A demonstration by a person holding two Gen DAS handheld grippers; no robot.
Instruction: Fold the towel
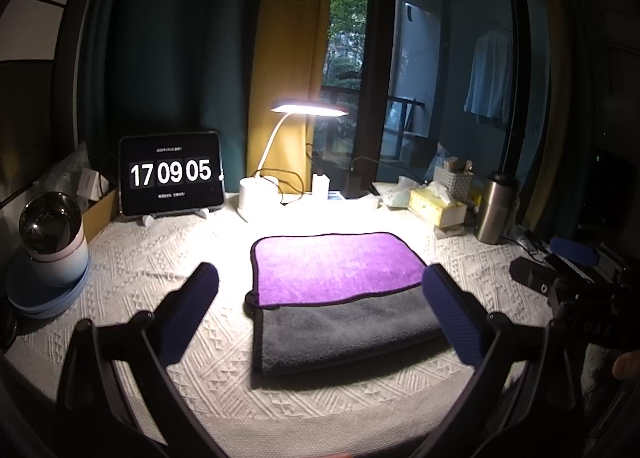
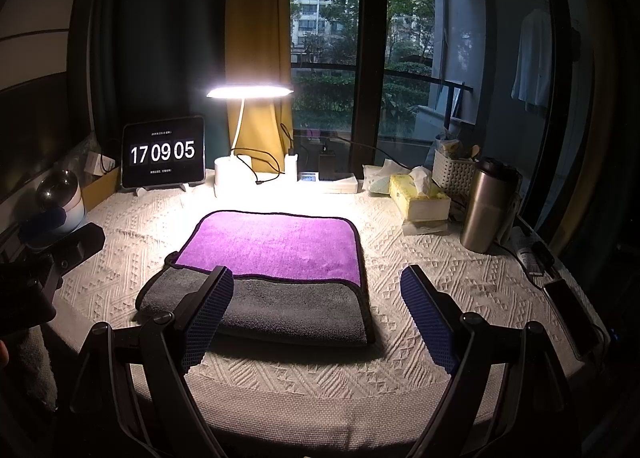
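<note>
I hold the left gripper and right gripper wide apart, empty, touching nothing. The folded purple-and-grey microfibre towel lies on the cream woven tablecloth, ahead between left jaws, left-ahead of right.

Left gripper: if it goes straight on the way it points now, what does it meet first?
Most likely the towel. The left gripper is open and the towel lies between its fingers, straight ahead on the tablecloth. Depth is unclear, so how soon it touches cannot be told.
</note>
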